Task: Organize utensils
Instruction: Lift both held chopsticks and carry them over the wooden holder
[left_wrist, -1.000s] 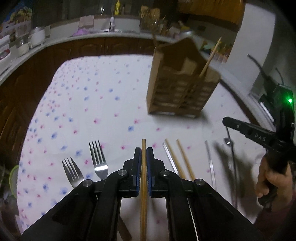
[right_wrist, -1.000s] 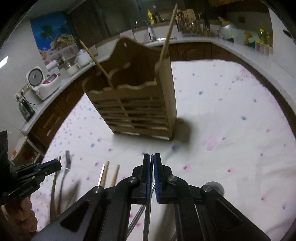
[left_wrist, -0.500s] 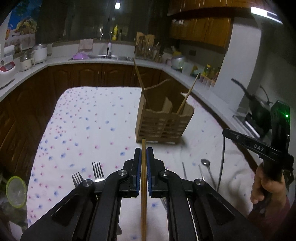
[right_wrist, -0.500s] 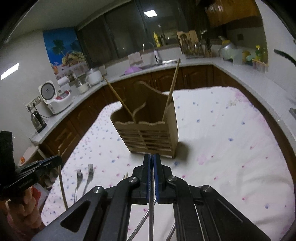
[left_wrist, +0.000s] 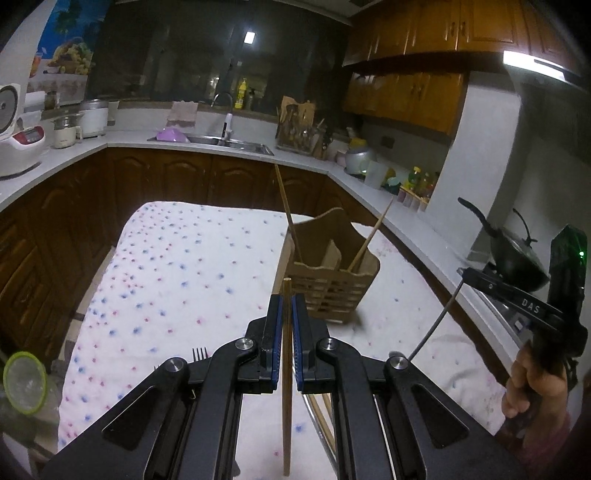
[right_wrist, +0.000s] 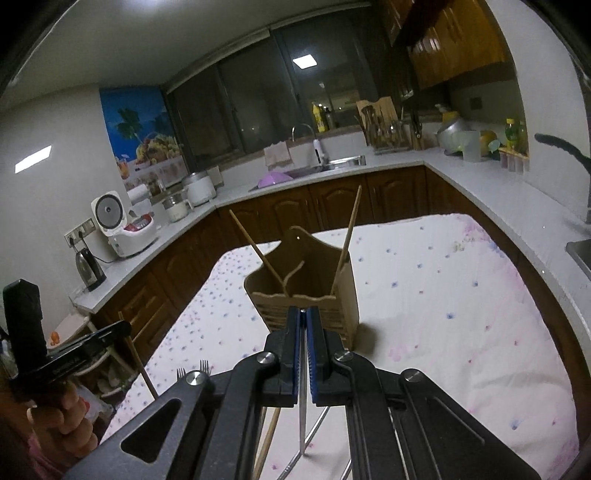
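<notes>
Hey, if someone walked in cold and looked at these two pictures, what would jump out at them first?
Probably the left claw, shut on a wooden chopstick at bottom centre, and the right claw, shut on a thin metal utensil. Beyond both, mid-frame on the flower-print tablecloth, stands a wooden utensil holder with two chopsticks leaning out, one at each end.

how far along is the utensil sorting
Done: two chopsticks stand in the wooden holder. In hand: left gripper clamps a wooden chopstick; right gripper clamps a thin metal utensil. Left: forks on the table.
</notes>
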